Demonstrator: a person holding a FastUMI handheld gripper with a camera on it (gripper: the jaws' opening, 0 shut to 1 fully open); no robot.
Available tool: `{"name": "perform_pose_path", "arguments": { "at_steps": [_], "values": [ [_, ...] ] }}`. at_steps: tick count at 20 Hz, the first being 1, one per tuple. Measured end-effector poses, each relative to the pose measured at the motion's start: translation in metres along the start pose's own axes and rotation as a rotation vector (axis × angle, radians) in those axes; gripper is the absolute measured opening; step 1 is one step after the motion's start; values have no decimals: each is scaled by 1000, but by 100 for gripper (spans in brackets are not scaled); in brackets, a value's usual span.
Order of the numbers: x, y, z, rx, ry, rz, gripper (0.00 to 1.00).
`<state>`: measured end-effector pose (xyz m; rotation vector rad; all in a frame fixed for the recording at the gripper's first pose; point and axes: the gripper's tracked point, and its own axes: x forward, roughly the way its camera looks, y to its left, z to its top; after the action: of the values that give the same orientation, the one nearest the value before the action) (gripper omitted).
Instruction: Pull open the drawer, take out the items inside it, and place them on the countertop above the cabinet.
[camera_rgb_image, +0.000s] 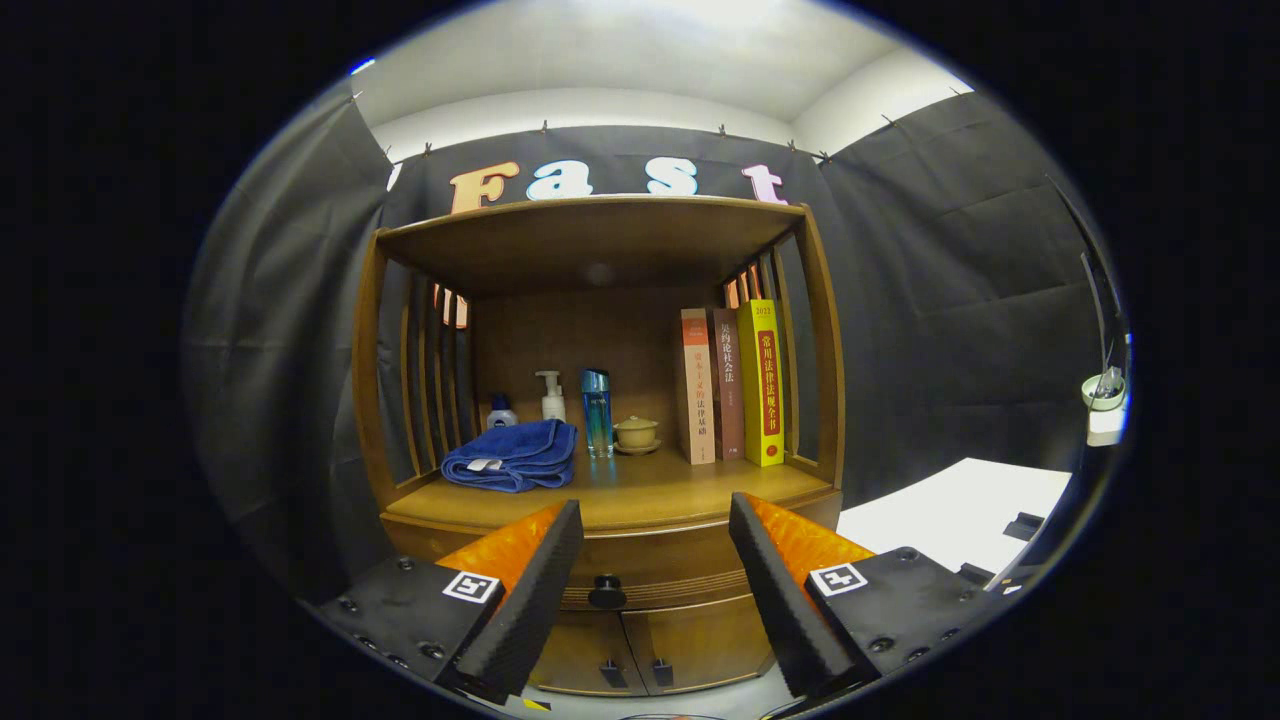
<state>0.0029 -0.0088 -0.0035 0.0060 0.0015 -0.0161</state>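
Observation:
A wooden cabinet (400, 400) stands ahead of me with an open shelf on top. Under its countertop (640, 495) the drawer (660, 570) is closed, with a dark round knob (606, 592) on its front. My gripper (655, 535) is open and holds nothing. Its two fingers stand wide apart, some way short of the drawer front. The knob shows between the fingers, closer to the left one. What lies inside the drawer is hidden.
On the countertop lie a folded blue towel (512, 455), a pump bottle (552, 396), a small dark-capped bottle (501, 411), a blue bottle (597, 412), a lidded ceramic cup (636, 433) and three upright books (732, 385). Two small doors (640, 655) sit below the drawer. A white table (955, 515) stands right.

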Motion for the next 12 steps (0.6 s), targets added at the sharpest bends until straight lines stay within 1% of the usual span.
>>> {"name": "perform_pose_path", "arguments": {
  "at_steps": [12],
  "values": [
    [1, -3, -1, 1, -1, -3, 97]
  ]
}}
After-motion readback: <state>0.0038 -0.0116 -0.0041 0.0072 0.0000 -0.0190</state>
